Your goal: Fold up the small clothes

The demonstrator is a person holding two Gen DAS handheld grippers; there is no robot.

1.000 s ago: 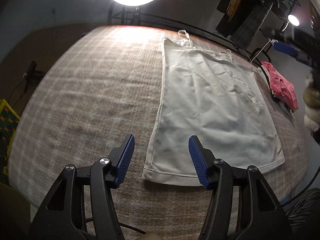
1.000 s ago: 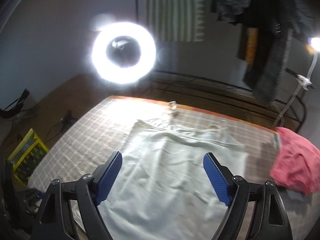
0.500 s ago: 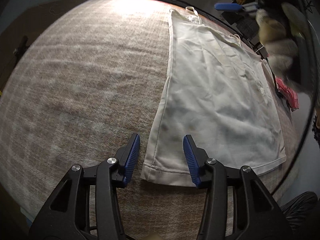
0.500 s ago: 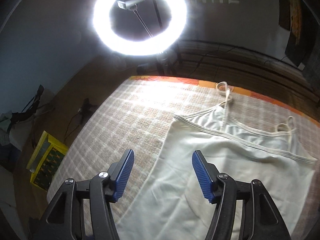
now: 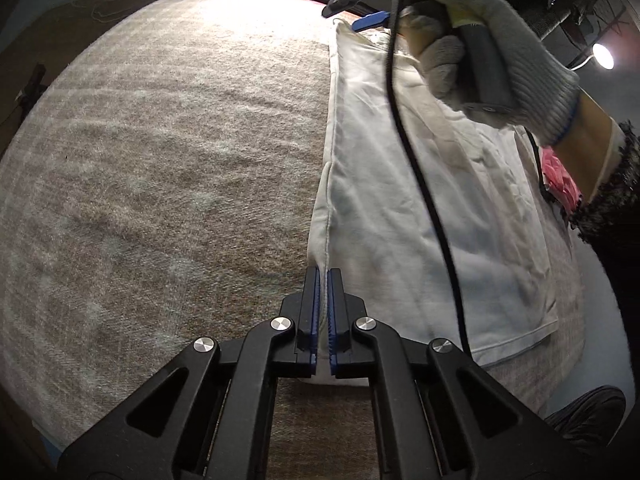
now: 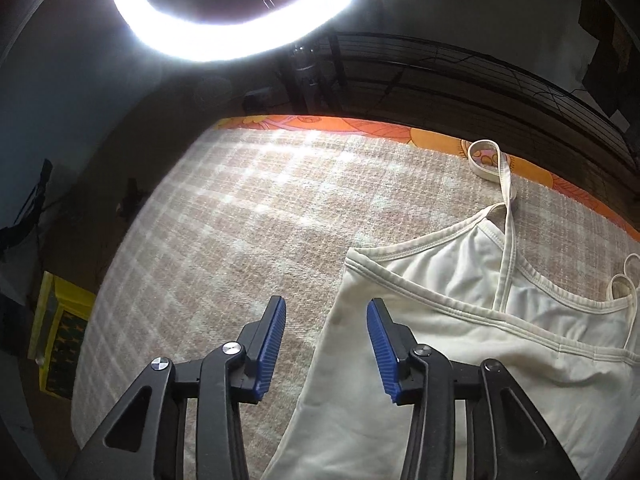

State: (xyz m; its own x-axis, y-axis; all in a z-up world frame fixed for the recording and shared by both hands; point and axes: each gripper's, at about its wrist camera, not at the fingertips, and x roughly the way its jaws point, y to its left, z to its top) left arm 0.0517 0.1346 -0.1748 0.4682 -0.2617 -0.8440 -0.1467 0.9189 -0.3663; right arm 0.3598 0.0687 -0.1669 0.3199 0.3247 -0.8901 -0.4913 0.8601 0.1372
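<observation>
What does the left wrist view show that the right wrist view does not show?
Only the left wrist view: the left tool shut on the camisole's side edge, a gloved hand, a pink garment.
Only the right wrist view: the closing right tool astride the edge, pads not pressing; ring light; straps.
Both: the white camisole on the checked blanket.

Bare checked blanket [image 5: 168, 168] left of white camisole [image 5: 400, 208], gloved hand [image 5: 492, 56] and cable [image 5: 424, 184] crossing above it
</observation>
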